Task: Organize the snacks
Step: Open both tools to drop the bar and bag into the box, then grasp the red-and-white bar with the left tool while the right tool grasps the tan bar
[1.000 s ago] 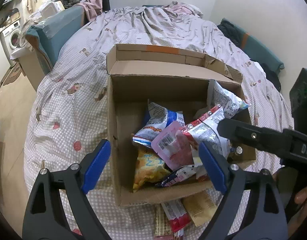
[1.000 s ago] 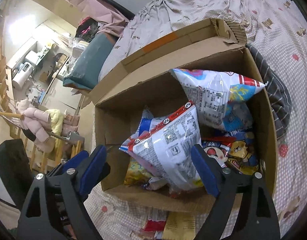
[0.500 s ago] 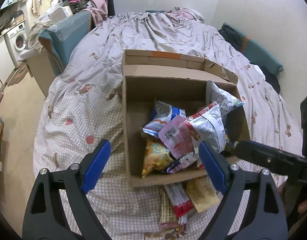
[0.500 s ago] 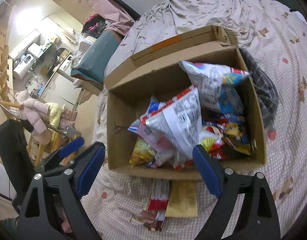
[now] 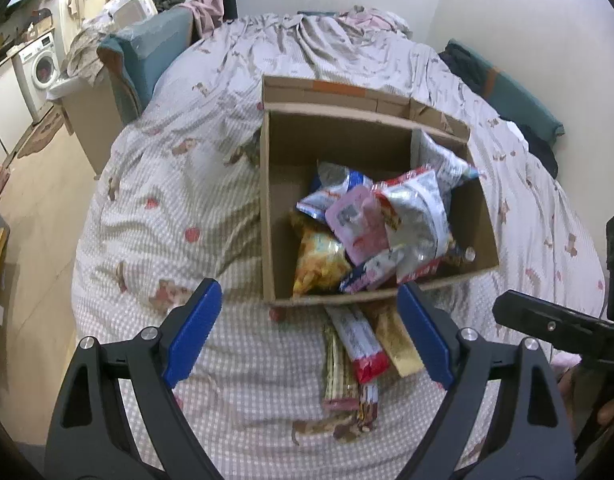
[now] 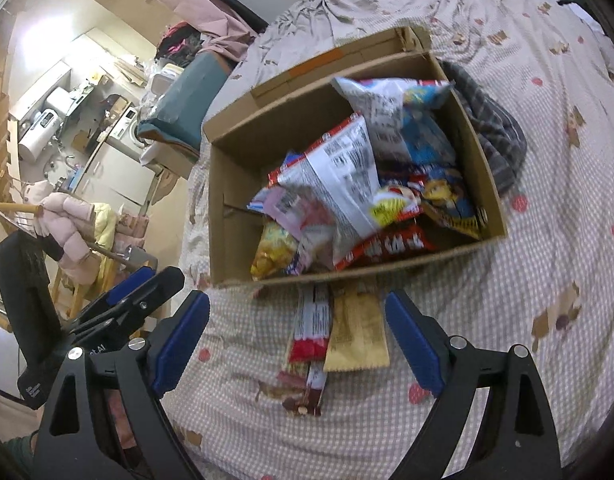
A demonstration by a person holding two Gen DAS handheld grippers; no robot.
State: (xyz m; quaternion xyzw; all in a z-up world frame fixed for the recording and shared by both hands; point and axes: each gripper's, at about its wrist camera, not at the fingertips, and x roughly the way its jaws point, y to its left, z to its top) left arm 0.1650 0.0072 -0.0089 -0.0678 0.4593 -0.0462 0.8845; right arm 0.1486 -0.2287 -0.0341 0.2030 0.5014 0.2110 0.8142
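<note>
Several flat packets lie loose on the checked bedspread [image 5: 235,352] just in front of the cardboard box [image 5: 267,216], outside its near wall; the box itself is already heaped with snack bags [image 5: 411,220], in the centre of the left wrist frame and upper centre of the right wrist frame; the loose ones are a red-and-white stick packet [image 6: 312,328] and a tan packet [image 6: 357,334] side by side and touching, with more wrappers under and below them, too blurred to name; their long axes run from the box wall toward the bottom of the frame, roughly in line with the fingers' pointing direction; the right gripper [image 6: 297,344] has them almost centred between its blue pads [image 6: 179,338], spread wide and gripping nothing, so it seems the better placed; the left gripper [image 5: 307,330] is likewise spread and empty, with the packets lying toward its right-hand pad in the lower centre-right of its frame; judging by this, the next pick calls for the tongs to turn so that the pads close across the packet's narrow width, not along its length
</note>
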